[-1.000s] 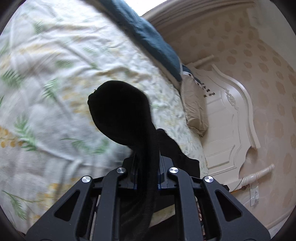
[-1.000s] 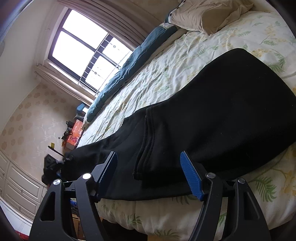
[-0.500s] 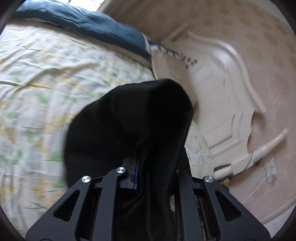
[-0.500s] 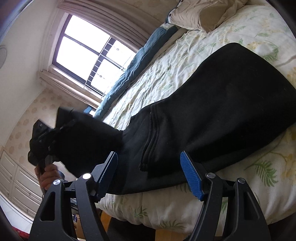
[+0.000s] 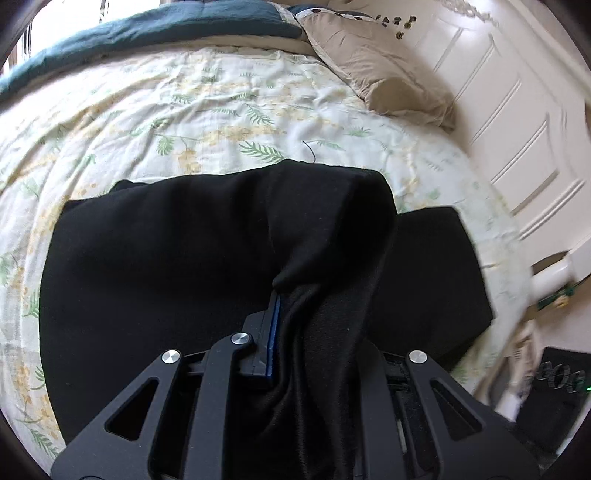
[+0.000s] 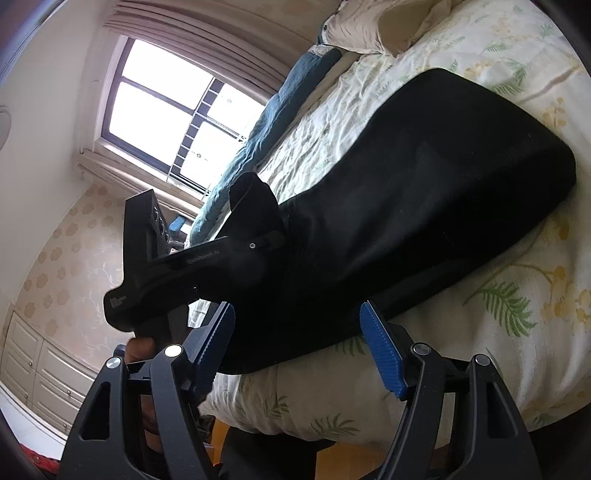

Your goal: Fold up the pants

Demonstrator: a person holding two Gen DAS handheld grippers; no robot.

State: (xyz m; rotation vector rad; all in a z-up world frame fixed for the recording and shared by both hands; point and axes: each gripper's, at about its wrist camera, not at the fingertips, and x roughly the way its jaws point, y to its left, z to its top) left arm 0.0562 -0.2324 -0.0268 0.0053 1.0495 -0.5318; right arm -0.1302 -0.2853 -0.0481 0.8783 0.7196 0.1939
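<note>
Black pants [image 5: 166,258] lie across the floral bedspread [image 5: 229,110]. My left gripper [image 5: 284,295] is shut on the end of a pant leg [image 5: 332,229], which bunches up and drapes over the fingers, hiding the right one. It hangs over the flat part of the pants. In the right wrist view the left gripper [image 6: 258,240] holds that leg end above the pants [image 6: 443,177], with a hand [image 6: 142,347] on its handle. My right gripper [image 6: 297,314] is open at the bed's near edge, its blue pads [image 6: 380,343] on either side of the pants' edge and not pressing it.
A beige pillow [image 5: 384,70] and a dark blue blanket [image 5: 155,29] lie at the far side of the bed. A cream headboard [image 5: 517,110] stands to the right. A window [image 6: 166,114] and white drawers [image 6: 40,369] are beyond the bed. A dark box [image 5: 554,391] sits low right.
My left gripper has swung the leg end across the bed and over the flat part of the pants, rolling as it went. The right gripper has shifted only slightly and stayed open.
</note>
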